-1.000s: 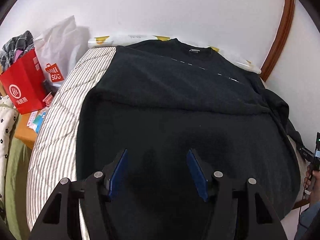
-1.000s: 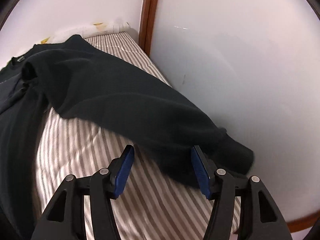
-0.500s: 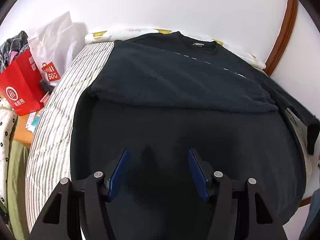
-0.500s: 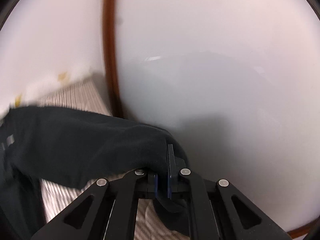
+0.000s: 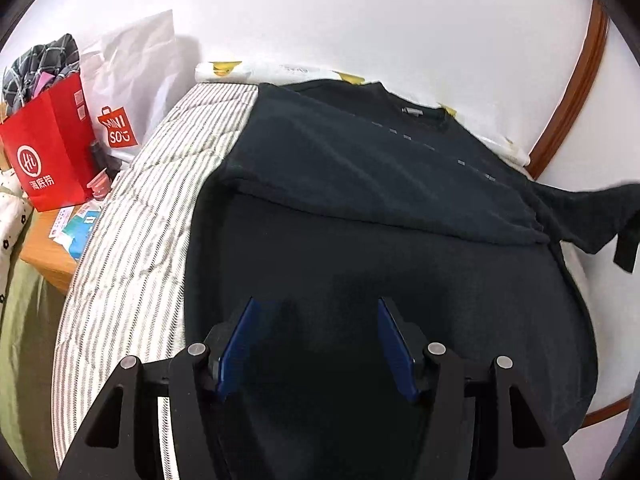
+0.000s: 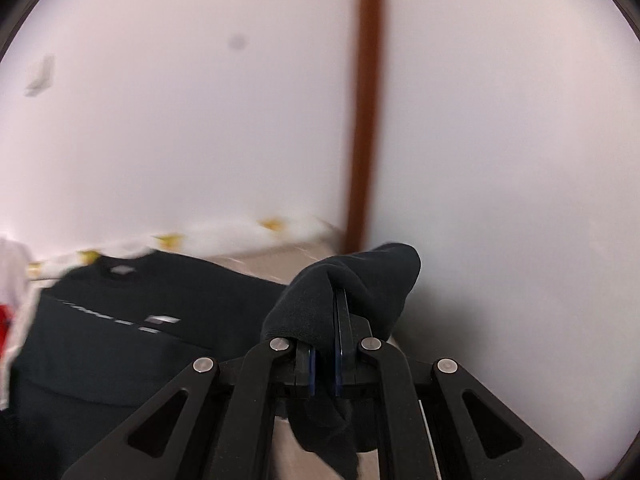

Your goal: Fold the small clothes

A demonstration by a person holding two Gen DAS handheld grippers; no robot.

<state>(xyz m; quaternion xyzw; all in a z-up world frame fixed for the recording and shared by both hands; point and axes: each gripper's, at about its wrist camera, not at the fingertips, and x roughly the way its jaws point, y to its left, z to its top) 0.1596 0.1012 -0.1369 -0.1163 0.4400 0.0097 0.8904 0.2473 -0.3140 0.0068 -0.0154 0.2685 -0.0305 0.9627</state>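
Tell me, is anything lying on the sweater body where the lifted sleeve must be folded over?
Nothing visible. The right tongs are shut on the sleeve, lifted at the wall side. The sweater body holds only the other sleeve, already folded across. The left tongs hang open above the hem.

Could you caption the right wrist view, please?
Right gripper shut on the black sweatshirt's sleeve, lifted above the striped bed.
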